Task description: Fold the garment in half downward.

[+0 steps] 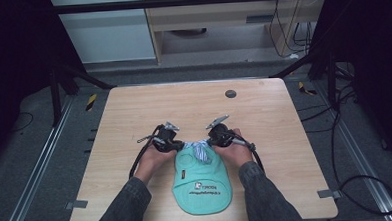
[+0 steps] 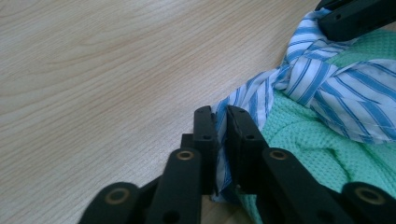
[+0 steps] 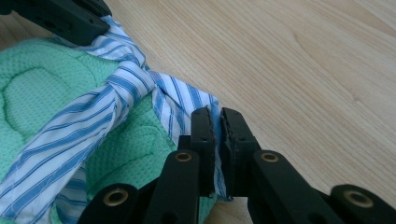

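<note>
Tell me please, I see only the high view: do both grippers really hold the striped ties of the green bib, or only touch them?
Observer: The left gripper is shut on a striped tie; the cloth runs between its jaws.
Operator: And the right one?
Observer: The right gripper is also shut on a striped tie, pinched near its free end.
Operator: Are the ties already knotted?
Observer: The two striped bands cross in one wrap above the green bib; whether it is a tight knot, I cannot tell.
</note>
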Demonstrator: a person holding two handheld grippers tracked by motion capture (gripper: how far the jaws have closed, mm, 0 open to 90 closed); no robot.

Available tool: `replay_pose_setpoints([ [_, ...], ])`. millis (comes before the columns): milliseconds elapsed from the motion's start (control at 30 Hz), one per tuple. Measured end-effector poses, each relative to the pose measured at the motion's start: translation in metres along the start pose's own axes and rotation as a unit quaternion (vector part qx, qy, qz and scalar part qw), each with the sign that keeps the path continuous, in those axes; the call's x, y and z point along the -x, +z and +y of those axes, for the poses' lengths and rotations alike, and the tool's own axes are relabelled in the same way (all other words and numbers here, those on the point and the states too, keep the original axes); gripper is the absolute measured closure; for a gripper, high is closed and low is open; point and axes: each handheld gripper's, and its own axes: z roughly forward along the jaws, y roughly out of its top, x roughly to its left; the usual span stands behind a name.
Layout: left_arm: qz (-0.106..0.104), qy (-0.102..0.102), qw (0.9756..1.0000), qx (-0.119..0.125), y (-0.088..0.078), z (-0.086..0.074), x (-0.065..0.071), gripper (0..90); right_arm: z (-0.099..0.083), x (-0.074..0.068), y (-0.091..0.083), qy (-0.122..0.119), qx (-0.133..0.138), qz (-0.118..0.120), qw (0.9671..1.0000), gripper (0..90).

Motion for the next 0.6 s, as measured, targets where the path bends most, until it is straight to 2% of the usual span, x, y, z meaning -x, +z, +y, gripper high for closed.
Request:
replay_pose_setpoints([
  [200, -0.001, 0.019, 0.9998, 0.005, -0.001, 0.005, 0.001, 86.9, -0.003, 0.004, -0.010, 0.006, 0.015, 0.008, 0.9998, 84.6],
  [233, 0.000, 0.022, 0.9997, 0.008, -0.003, 0.006, 0.001, 87.1, -0.003, 0.005, -0.015, 0.006, 0.024, 0.012, 0.9996, 84.6],
  [433, 0.002, 0.051, 0.9984, 0.022, -0.015, 0.019, 0.007, 87.4, -0.003, 0.007, -0.029, 0.000, 0.038, 0.010, 0.9992, 84.6],
  [600, 0.002, 0.066, 0.9974, 0.030, -0.026, 0.030, 0.010, 87.5, -0.002, 0.009, -0.040, -0.010, 0.055, 0.009, 0.9984, 84.6],
])
